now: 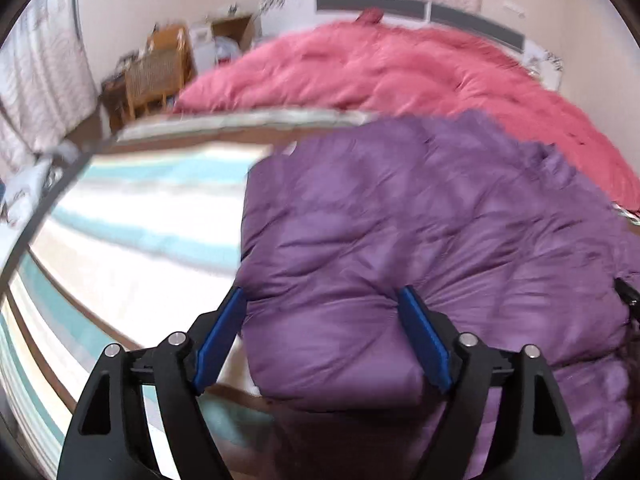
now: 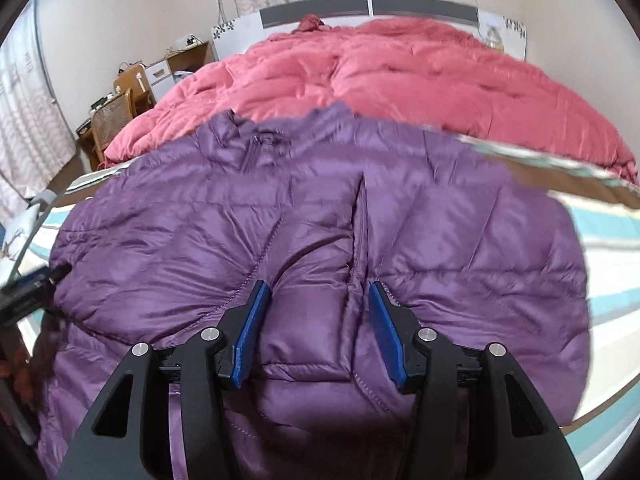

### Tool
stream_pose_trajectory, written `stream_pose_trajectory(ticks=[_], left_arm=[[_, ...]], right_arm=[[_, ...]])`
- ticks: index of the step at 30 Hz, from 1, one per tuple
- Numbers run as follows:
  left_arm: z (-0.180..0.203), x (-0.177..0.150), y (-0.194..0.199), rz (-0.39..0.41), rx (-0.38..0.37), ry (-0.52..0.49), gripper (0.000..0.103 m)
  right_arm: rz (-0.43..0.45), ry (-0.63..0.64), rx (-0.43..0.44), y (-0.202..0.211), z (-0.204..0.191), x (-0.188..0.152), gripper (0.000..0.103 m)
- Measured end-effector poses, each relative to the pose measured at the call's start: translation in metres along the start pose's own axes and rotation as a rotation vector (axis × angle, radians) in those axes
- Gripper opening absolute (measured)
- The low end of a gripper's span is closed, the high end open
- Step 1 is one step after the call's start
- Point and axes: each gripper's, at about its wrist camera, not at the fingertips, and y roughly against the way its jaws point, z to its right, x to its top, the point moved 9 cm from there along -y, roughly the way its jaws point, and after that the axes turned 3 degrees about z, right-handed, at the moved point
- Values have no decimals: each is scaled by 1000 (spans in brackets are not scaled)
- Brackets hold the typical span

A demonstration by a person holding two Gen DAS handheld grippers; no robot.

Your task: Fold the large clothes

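Observation:
A purple puffer jacket (image 2: 320, 208) lies on a striped bed sheet, collar toward the far end. In the left wrist view the jacket (image 1: 420, 216) fills the right half. My left gripper (image 1: 322, 294) is open, its blue pads (image 1: 424, 332) straddling the jacket's left edge, with padded fabric between them. My right gripper (image 2: 316, 288) is open over the jacket's lower middle; a folded sleeve (image 2: 308, 320) lies between its pads. The left gripper's tip also shows in the right wrist view (image 2: 24, 292) at the jacket's left edge.
A pink quilt (image 2: 380, 80) covers the far half of the bed below a white and grey headboard (image 2: 368, 6). The white and teal striped sheet (image 1: 140, 208) lies bare left of the jacket. A wicker chair (image 2: 112, 120) and wooden desk stand by the left wall.

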Motion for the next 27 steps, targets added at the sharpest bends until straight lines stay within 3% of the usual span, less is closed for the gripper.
stream_pose_trajectory(ticks=[2, 7, 10, 13, 14, 17, 27], left_arm=[[-4, -5, -11, -18, -11, 22, 88], [-7, -6, -18, -37, -18, 42, 90], [-8, -8, -4, -13, 7, 33, 91], [-8, -16, 18, 17, 16, 6, 101], [-8, -18, 24, 21, 11, -1, 101], [-8, -35, 42, 4, -27, -9, 101], [-21, -97, 73, -61, -130, 36, 101]], right_arm=[[-7, 21, -29, -6, -3, -1, 55], [-14, 64, -73, -8, -8, -1, 55], [-7, 53, -78, 4, -6, 0, 55], [-1, 45, -58, 24, -10, -2, 55], [-2, 54, -50, 31, -13, -4, 56], [5, 80, -18, 53, -23, -17, 73], [23, 98, -14, 104, -22, -54, 73]])
